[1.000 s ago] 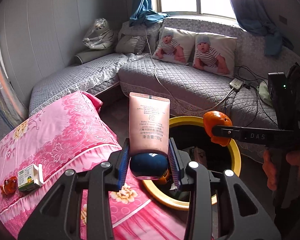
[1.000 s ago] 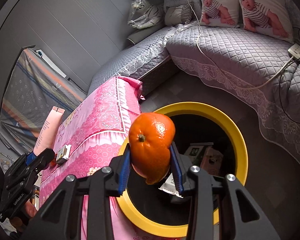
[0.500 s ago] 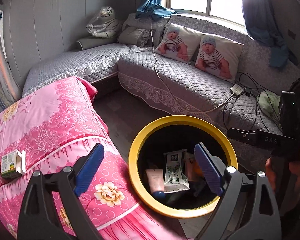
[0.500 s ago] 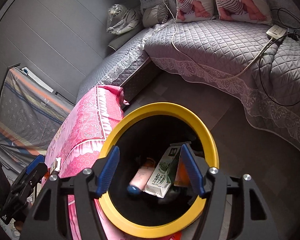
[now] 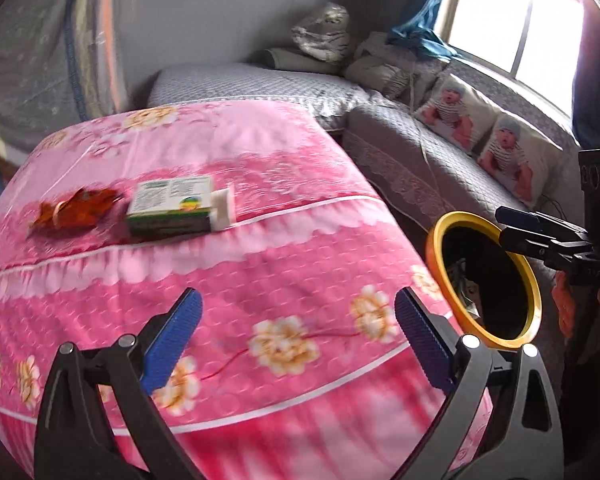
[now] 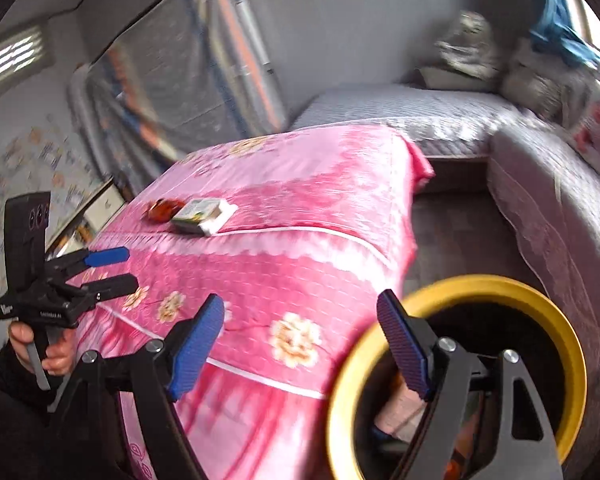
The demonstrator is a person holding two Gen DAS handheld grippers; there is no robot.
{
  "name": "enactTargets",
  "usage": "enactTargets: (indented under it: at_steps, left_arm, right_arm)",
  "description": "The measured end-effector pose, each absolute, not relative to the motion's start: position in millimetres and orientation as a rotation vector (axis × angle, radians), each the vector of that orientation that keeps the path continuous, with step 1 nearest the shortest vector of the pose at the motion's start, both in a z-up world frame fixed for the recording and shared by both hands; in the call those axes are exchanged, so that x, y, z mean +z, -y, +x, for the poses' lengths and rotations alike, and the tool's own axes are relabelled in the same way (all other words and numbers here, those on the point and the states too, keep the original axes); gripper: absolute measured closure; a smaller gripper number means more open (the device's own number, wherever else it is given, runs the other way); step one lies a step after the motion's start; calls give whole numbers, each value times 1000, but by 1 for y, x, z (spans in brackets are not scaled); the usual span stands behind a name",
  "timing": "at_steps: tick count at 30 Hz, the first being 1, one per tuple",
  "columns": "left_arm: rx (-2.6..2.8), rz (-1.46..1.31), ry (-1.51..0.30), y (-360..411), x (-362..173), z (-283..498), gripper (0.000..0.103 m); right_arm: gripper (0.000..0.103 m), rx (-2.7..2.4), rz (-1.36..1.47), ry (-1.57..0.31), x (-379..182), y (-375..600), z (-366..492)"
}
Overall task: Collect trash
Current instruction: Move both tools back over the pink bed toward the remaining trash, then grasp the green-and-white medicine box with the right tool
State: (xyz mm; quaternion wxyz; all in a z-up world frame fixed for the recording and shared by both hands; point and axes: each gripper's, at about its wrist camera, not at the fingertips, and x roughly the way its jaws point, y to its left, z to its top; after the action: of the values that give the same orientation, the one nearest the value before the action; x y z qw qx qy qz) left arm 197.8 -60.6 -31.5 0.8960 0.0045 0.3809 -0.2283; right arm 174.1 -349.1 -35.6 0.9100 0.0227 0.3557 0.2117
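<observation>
A small green and white carton [image 5: 175, 207] and a red-orange wrapper [image 5: 73, 211] lie on the pink flowered cloth [image 5: 260, 272]; both also show in the right wrist view, the carton [image 6: 202, 215] beside the wrapper [image 6: 164, 209]. The yellow-rimmed black bin [image 5: 436, 248] stands on the floor right of the cloth, with trash inside, and also shows in the right wrist view [image 6: 540, 292]. My left gripper [image 5: 296, 340] is open and empty over the cloth. My right gripper [image 6: 300, 344] is open and empty beside the bin's rim.
A grey quilted corner sofa [image 5: 420, 152] with baby-print cushions [image 5: 480, 128] runs along the back and right. A window [image 5: 512, 28] with blue curtains is behind it. Dark floor [image 6: 456, 236] lies between cloth and sofa.
Both grippers let go of their loads, the pink tube and the orange, which dropped into the bin. Both then swung left from the bin toward the pink cloth, jaws open.
</observation>
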Motion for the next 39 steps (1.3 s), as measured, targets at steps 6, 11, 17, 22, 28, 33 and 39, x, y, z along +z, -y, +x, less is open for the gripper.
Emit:
enactTargets:
  at_steps: [6,11,17,22,28,33,39]
  left_arm:
    - [-243,-70,-734,-54,-28,193,9]
    - [-141,-175,-732,-122,-33,193,9]
    - [-66,-234,-742,-161,-41,194,9]
    - [-49,-250,-748,-173,-45,204,9]
    - [-54,-255,-757,-173,-46,212,9]
    - [-35,-230,-751,-173,-43,217,9]
    - [-35,-108,-758,-159,-29,238,9]
  right_arm:
    - [28,676,-352,-796,-34,212,266]
    - [28,739,-589,-901,-57,142,339]
    - [28,796,-684,-1016,-80,112,389]
    - [28,815,-754,-1070,-98,92,402]
    - [28,808,-773,-1072,-107,82,410]
    - [33,807,-764,-1068,-110,79,407]
    - [36,779,-707,-1031,-108,84,398]
